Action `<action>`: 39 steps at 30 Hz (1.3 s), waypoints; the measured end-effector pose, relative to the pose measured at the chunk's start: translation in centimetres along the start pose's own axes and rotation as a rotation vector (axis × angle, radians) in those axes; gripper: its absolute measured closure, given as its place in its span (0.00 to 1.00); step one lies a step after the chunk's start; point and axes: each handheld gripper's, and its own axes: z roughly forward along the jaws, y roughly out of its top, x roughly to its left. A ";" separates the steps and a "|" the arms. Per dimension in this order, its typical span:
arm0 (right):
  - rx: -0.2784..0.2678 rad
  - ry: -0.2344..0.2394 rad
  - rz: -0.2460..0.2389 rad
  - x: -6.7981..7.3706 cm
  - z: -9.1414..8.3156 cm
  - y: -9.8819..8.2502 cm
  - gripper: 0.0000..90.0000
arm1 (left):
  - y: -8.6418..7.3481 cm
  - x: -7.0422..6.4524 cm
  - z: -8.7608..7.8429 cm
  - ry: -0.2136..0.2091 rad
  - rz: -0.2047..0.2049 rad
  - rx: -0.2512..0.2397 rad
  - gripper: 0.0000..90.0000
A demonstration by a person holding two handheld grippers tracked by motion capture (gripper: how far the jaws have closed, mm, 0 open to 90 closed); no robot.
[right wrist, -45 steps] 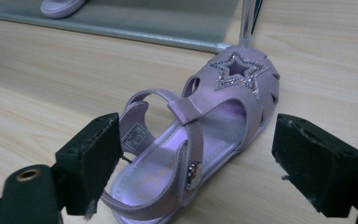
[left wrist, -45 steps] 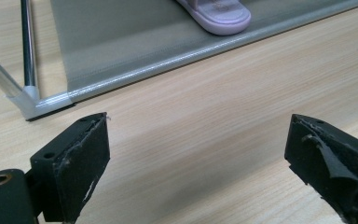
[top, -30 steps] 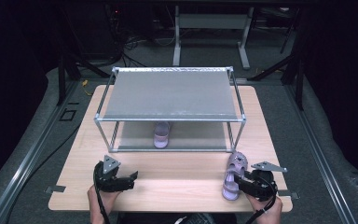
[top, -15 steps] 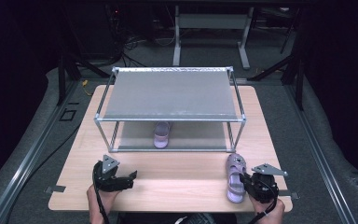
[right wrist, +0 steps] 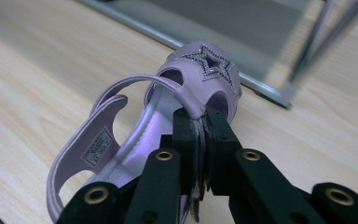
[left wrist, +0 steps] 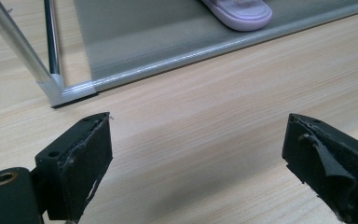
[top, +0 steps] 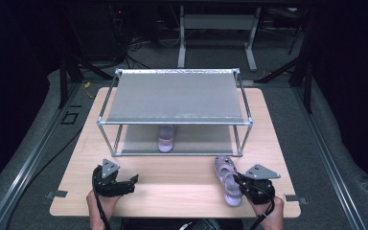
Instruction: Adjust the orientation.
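A lilac sandal (top: 226, 178) with a star on its toe strap (right wrist: 208, 65) is at the table's front right, toe toward the rack. My right gripper (top: 240, 184) is shut on its thin middle strap (right wrist: 192, 105), which is pinched between the pads. I cannot tell whether the sole rests on the wood. A matching sandal (top: 166, 138) lies on the lower shelf of the metal rack (top: 175, 96); its end (left wrist: 240, 9) lies ahead of my left gripper. That left gripper (top: 133, 182) stands open over bare wood, nothing between its fingers (left wrist: 86, 163).
The rack's front rail and corner post (left wrist: 55, 89) stand just ahead of the left gripper. The wooden table (top: 177, 177) has free room between the two hands. Dark floor, rails and cables surround the table.
The right hand and the sandal have shifted a little to the left, and the sandal now lies more in line with the gripper. The left hand has stayed where it was.
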 end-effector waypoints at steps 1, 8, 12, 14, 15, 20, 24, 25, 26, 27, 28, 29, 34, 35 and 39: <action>-0.007 0.038 -0.046 0.4 0.5 0.3 0.94 | 0.0 0.1 0.0 0.000 0.002 0.001 0.09; 0.011 0.078 -0.173 1.4 2.0 0.9 0.94 | -0.1 0.0 0.0 0.001 -0.004 -0.002 0.09; 0.007 0.112 -0.185 1.6 3.0 0.6 0.92 | -0.1 -0.2 -0.1 -0.004 0.003 0.001 0.09; 0.007 0.113 -0.165 1.5 2.9 0.3 0.86 | -0.2 -0.2 -0.1 -0.004 0.004 0.002 0.09; 0.007 0.112 -0.152 1.4 2.9 0.3 0.79 | -0.2 -0.2 -0.1 -0.005 0.003 0.004 0.09; -0.029 0.100 -0.077 1.2 2.3 -0.3 0.55 | -0.3 -0.2 -0.1 -0.005 0.000 0.002 0.09; -0.057 0.061 -0.013 1.2 1.0 -0.4 0.40 | -0.3 -0.2 0.0 -0.004 -0.001 0.002 0.09; -0.062 0.057 0.005 1.3 0.8 -0.5 0.34 | -0.4 -0.2 0.0 -0.002 -0.002 0.004 0.09; -0.064 0.065 0.025 1.3 0.6 -0.6 0.31 | -0.4 -0.1 -0.1 0.001 -0.002 0.004 0.09; -0.074 0.067 0.042 1.4 0.4 -0.8 0.28 | -0.4 -0.1 -0.1 0.003 -0.004 0.001 0.09; -0.072 0.059 0.067 1.6 0.2 -0.9 0.23 | -0.5 0.0 -0.1 0.003 -0.008 0.000 0.08; -0.060 0.059 0.087 1.7 0.1 -1.0 0.20 | -0.5 0.0 -0.1 0.005 -0.008 0.000 0.08; -0.067 0.023 0.169 2.8 -0.2 -1.8 0.10 | -0.7 -0.1 -0.1 0.007 -0.012 -0.001 0.08; -0.066 0.021 0.175 3.1 -0.1 -1.9 0.08 | -0.8 -0.1 -0.1 0.007 -0.012 -0.001 0.08; -0.079 0.017 0.193 3.9 0.3 -2.4 0.03 | -0.9 0.0 -0.2 0.009 -0.012 -0.002 0.08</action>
